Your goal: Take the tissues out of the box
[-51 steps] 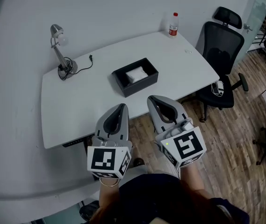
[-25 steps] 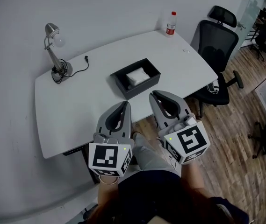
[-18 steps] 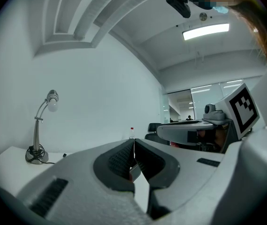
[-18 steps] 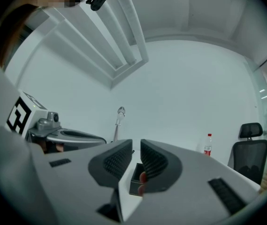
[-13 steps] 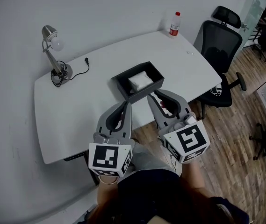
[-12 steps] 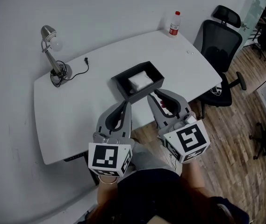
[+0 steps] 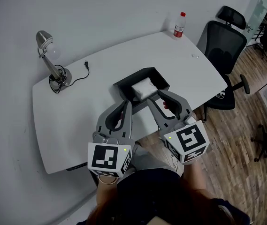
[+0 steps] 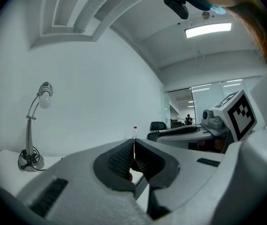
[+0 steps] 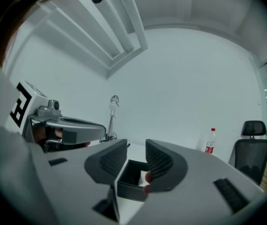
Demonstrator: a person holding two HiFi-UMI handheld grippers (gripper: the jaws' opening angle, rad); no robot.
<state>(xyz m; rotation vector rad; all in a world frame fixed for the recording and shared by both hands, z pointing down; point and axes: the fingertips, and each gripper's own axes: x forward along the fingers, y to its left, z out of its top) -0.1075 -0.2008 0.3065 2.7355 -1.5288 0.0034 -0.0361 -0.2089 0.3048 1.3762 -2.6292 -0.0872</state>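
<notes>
Left tongs (image 8: 133, 146) pressed together, empty. Right tongs (image 9: 136, 149) have just been opening, now spread, nothing between them. Black box (image 7: 122, 87) holding tissues (image 7: 143, 89) just ahead on surface (image 7: 77, 111).

We see a white desk (image 7: 77, 111) against a plain white wall (image 7: 100, 8), with a silver lamp (image 7: 49, 60) far left and a red-capped bottle (image 7: 179, 25) far right. A black office chair (image 7: 225, 43) stands on wood-plank floor (image 7: 246, 139). A ceiling light strip (image 8: 208, 30) glows overhead.

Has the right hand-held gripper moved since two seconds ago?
Yes, the right hand-held gripper went forward to the near corner of the black box, from back at the near edge of the table. Its jaws have just been opening, nothing between them.
</notes>
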